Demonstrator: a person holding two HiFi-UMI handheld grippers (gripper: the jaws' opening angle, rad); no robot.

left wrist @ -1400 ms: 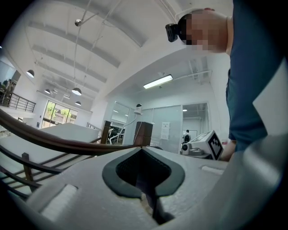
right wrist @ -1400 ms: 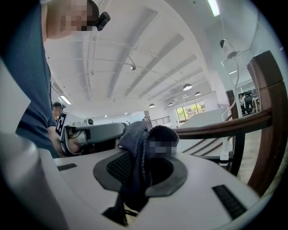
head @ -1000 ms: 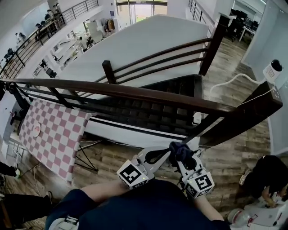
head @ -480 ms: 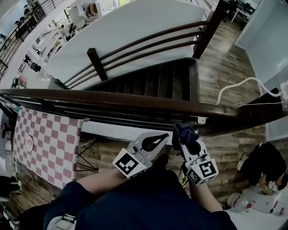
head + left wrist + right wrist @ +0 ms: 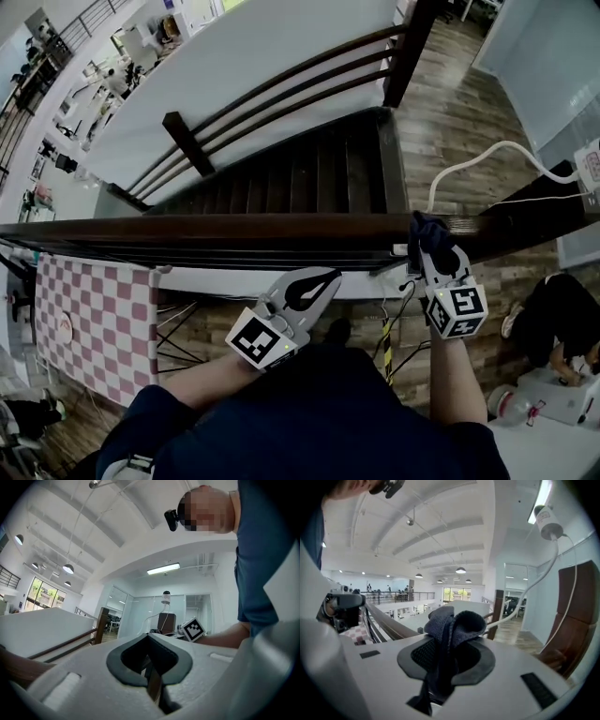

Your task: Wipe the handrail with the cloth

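Note:
The dark wooden handrail (image 5: 234, 229) runs left to right across the head view. My right gripper (image 5: 437, 255) is shut on a dark blue cloth (image 5: 424, 228), and the bunched cloth rests against the rail's right end, next to the corner post. In the right gripper view the cloth (image 5: 450, 625) bulges up out of the shut jaws, with the handrail (image 5: 389, 623) stretching away to the left. My left gripper (image 5: 319, 279) hangs just below the rail near the middle, shut and empty. Its jaws (image 5: 149, 641) meet with nothing between them.
A dark staircase (image 5: 309, 178) drops away beyond the rail, with a second railing (image 5: 281, 84) on its far side. A pink-and-white checkered board (image 5: 94, 319) stands lower left. A white cable (image 5: 478, 159) leads to the dark corner post (image 5: 525, 220). A person crouches at lower right (image 5: 553, 319).
My right gripper has carried the cloth up and to the right, from below the rail onto its right end. The left gripper stayed shut below the rail.

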